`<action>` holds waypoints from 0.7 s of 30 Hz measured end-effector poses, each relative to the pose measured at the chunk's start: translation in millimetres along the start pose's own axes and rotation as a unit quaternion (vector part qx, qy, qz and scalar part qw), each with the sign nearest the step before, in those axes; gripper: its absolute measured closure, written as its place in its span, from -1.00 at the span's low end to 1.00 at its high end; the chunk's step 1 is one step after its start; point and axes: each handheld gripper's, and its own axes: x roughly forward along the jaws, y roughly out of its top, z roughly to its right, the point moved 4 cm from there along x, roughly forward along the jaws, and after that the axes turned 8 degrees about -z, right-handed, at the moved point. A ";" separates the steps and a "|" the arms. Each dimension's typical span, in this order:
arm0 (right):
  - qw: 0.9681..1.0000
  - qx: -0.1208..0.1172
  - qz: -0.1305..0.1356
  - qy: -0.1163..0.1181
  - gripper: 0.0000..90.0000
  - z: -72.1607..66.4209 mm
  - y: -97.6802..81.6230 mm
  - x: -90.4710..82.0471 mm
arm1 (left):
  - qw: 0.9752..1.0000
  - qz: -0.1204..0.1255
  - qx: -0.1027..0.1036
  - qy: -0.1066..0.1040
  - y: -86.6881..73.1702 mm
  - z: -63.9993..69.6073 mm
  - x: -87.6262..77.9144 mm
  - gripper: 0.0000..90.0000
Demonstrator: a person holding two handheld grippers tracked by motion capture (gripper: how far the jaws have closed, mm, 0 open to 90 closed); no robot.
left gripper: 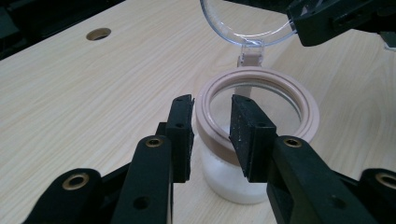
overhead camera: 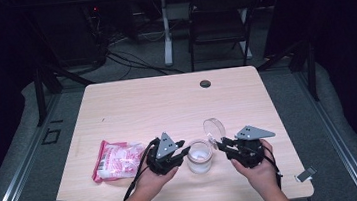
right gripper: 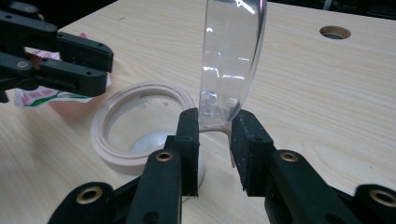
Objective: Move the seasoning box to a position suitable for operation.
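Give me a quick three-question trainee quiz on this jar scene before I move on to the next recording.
1. True or false: the clear lid lies shut flat on the jar.
2. What lies on the table beside the left gripper, on the side away from the jar? A) a pink packet B) a spoon C) a cup
3. Which gripper has the lid's lower edge between its fingers?

Key: 1. False, the lid stands up, open. 2. A. 3. The right gripper.
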 end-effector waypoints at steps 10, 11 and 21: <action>0.999 0.024 0.009 0.023 0.65 15.1 11.8 12.0 | 1.000 -0.003 -0.010 0.026 -11.9 -5.9 -12.9 0.53; 0.999 0.024 0.009 0.024 0.66 16.4 12.8 13.1 | 1.000 -0.004 -0.013 0.025 -13.3 -6.9 -13.9 0.53; 0.998 0.041 0.015 0.037 0.67 25.4 18.8 21.8 | 0.999 -0.007 -0.036 0.034 -22.0 -15.0 -20.4 0.52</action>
